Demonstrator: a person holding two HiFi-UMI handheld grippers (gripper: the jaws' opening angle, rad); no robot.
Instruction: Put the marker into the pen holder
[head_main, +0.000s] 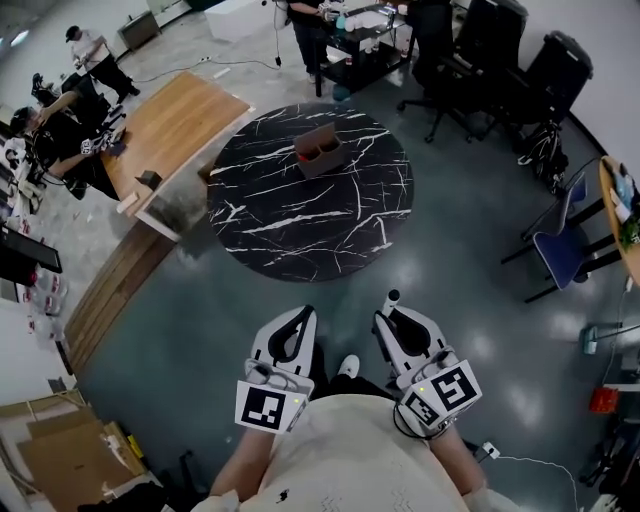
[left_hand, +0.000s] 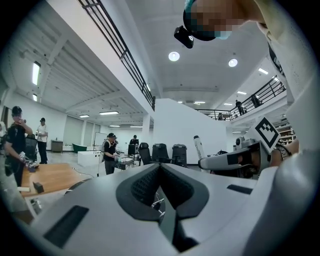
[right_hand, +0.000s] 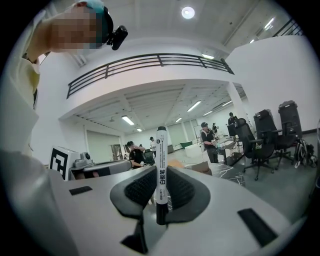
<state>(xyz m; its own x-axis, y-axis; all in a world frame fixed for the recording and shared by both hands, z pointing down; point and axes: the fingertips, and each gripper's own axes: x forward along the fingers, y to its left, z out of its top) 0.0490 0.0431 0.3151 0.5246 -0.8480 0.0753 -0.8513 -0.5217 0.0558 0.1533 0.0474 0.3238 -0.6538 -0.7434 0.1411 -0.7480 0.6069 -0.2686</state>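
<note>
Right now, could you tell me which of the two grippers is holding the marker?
The right gripper: a white marker stands upright, clamped in it, while the left gripper is shut on nothing.

Both handhelds are smooth white plastic shells: the white left gripper (head_main: 300, 318) and the matching white right gripper (head_main: 388, 318). Each has dark grey ribbed pads (left_hand: 145, 187) on the inside of the jaws. Each also carries a white cube with black square markers (head_main: 267, 406). The wearer's in a cream top (head_main: 350, 455) and a white shoe (head_main: 348, 367).

glossy grey floor (head_main: 470, 300), round black marble table (head_main: 300, 235) (white-veined), office chairs (head_main: 545, 70) beyond.
</note>
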